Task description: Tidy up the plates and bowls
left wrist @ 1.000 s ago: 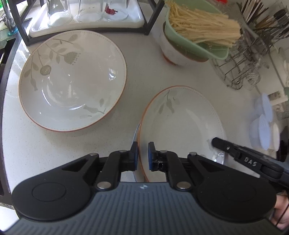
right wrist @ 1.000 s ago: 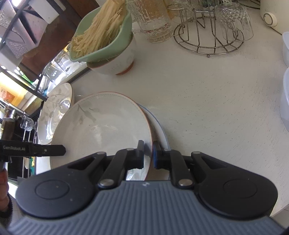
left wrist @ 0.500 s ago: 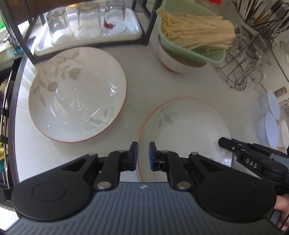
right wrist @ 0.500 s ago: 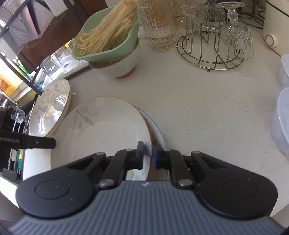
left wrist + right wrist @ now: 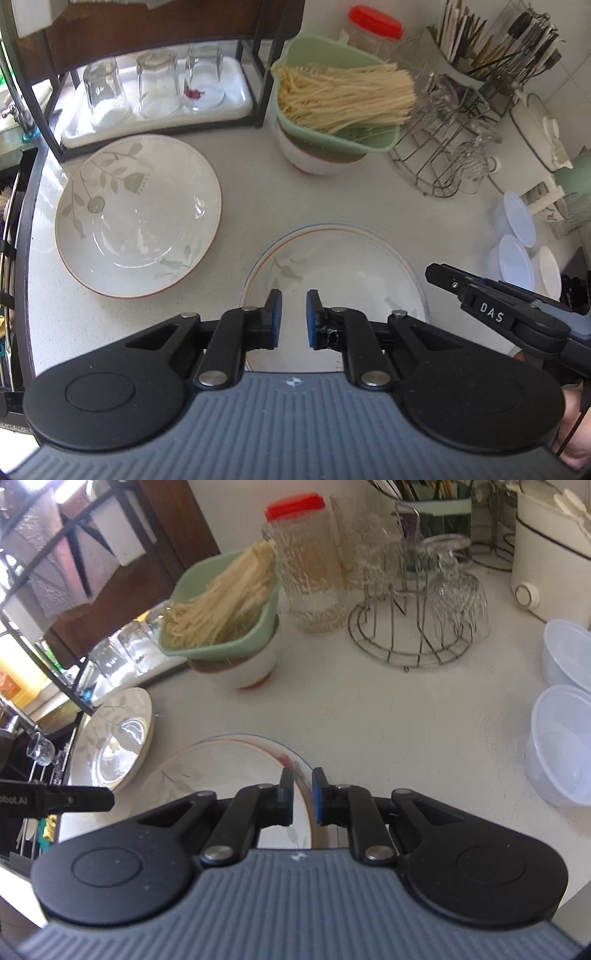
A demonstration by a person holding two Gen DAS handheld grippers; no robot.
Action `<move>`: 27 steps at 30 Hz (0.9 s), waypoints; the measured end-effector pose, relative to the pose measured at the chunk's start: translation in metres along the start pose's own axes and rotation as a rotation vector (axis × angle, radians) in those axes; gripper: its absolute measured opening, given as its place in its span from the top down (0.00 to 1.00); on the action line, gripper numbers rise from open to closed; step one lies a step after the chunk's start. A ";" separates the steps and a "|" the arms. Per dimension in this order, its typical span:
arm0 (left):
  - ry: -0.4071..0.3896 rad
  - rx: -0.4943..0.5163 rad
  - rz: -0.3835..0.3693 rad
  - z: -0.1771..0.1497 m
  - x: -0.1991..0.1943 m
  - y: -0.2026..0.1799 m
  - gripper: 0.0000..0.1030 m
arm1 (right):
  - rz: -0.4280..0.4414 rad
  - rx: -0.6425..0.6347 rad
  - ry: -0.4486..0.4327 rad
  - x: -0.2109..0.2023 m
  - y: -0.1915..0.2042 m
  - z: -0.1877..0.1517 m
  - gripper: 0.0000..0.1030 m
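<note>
A white leaf-pattern plate (image 5: 340, 266) (image 5: 221, 771) lies near me on a blue-rimmed plate (image 5: 291, 758). My left gripper (image 5: 294, 314) hangs above its left part. Its jaws are nearly together with nothing between them, and the plate's rim lies left of its fingers. My right gripper (image 5: 303, 794) is shut at the plate's right edge, and the rim runs through the narrow gap between its pads. One of its fingers (image 5: 461, 284) shows in the left wrist view. A second leaf-pattern plate (image 5: 140, 214) (image 5: 114, 738) rests on the counter to the left.
A white bowl (image 5: 314, 158) under a green basket of noodles (image 5: 340, 96) stands behind the plates. Further off are a wire rack of glasses (image 5: 443, 158), a tray of upturned glasses (image 5: 155, 103) under a dark shelf frame, and plastic tubs (image 5: 565, 738) on the right.
Both grippers have risen, so the counter looks farther away. The near plate's rim was between the left pads and now lies to their left. The right pads stay on the rim.
</note>
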State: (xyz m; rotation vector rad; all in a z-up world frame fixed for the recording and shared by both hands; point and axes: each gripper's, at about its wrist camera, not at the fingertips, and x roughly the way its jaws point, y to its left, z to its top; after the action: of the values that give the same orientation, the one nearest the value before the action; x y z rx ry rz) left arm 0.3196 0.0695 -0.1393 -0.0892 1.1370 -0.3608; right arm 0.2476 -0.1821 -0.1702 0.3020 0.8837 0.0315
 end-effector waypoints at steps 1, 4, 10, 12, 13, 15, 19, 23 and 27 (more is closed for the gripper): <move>-0.012 0.000 -0.004 0.000 -0.005 -0.001 0.85 | -0.001 -0.003 -0.011 -0.004 0.001 0.001 0.87; -0.058 0.010 -0.006 0.002 -0.022 -0.007 0.85 | 0.015 -0.006 -0.047 -0.020 0.004 0.005 0.87; -0.140 0.045 -0.023 0.003 -0.059 -0.020 0.85 | 0.029 -0.026 -0.129 -0.055 0.013 0.012 0.87; -0.164 0.054 -0.030 0.002 -0.069 -0.023 0.85 | 0.036 -0.023 -0.156 -0.069 0.015 0.012 0.87; -0.172 0.056 -0.035 0.001 -0.073 -0.024 0.85 | 0.040 -0.021 -0.163 -0.074 0.016 0.012 0.87; -0.188 0.056 -0.041 -0.002 -0.083 -0.025 0.85 | 0.052 -0.005 -0.181 -0.086 0.018 0.013 0.87; -0.224 0.047 -0.047 -0.013 -0.103 -0.021 0.85 | 0.049 -0.008 -0.229 -0.110 0.025 0.010 0.87; -0.236 0.078 -0.044 -0.031 -0.117 -0.018 0.85 | 0.038 -0.033 -0.263 -0.131 0.036 0.003 0.87; -0.261 0.079 -0.043 -0.045 -0.131 -0.010 0.85 | 0.032 -0.039 -0.289 -0.147 0.047 -0.007 0.87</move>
State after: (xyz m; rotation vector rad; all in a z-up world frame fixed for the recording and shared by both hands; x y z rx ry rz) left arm 0.2284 0.1080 -0.0418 -0.0884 0.8634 -0.4191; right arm 0.1531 -0.1576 -0.0503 0.2759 0.5904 0.0339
